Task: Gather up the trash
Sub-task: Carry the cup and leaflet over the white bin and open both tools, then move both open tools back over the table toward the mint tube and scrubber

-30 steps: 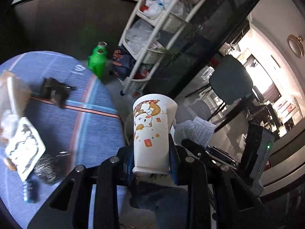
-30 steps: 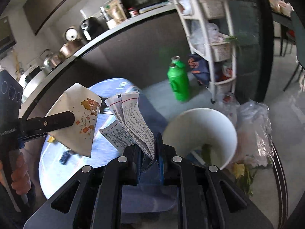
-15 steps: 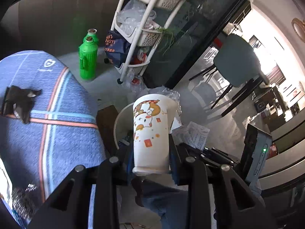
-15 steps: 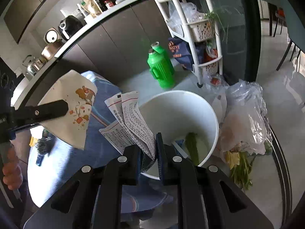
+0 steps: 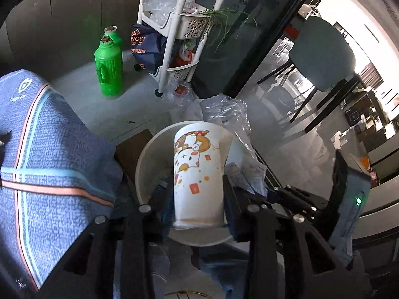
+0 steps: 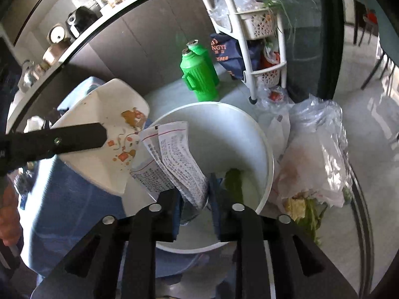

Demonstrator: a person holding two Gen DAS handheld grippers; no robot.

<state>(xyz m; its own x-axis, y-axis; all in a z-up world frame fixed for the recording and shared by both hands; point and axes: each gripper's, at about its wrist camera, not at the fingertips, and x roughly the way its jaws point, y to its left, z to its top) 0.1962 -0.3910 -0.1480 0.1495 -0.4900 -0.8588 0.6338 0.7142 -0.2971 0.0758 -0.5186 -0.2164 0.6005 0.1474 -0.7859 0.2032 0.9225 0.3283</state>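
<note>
Your left tongs [image 5: 198, 200] have just been opening; the tall white paper cup with cartoon prints [image 5: 197, 174] stands between the jaws at frame centre, above the round white plastic trash bin [image 5: 149, 159], and whether the pads touch it you cannot tell. Your right tongs [image 6: 194, 194] have just been opening too, released around the folded printed paper sheet [image 6: 174, 159], which leans on the left jaw over the bin [image 6: 249, 129]. A green plastic jug [image 6: 199, 74] stands on the floor beyond it, upper centre of the frame.

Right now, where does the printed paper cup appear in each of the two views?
Left wrist: the paper cup stands at centre, between the left gripper fingers, over the white bin.
Right wrist: the cup is at left, beside the bin.
Shared landmark: the green bottle.
</note>
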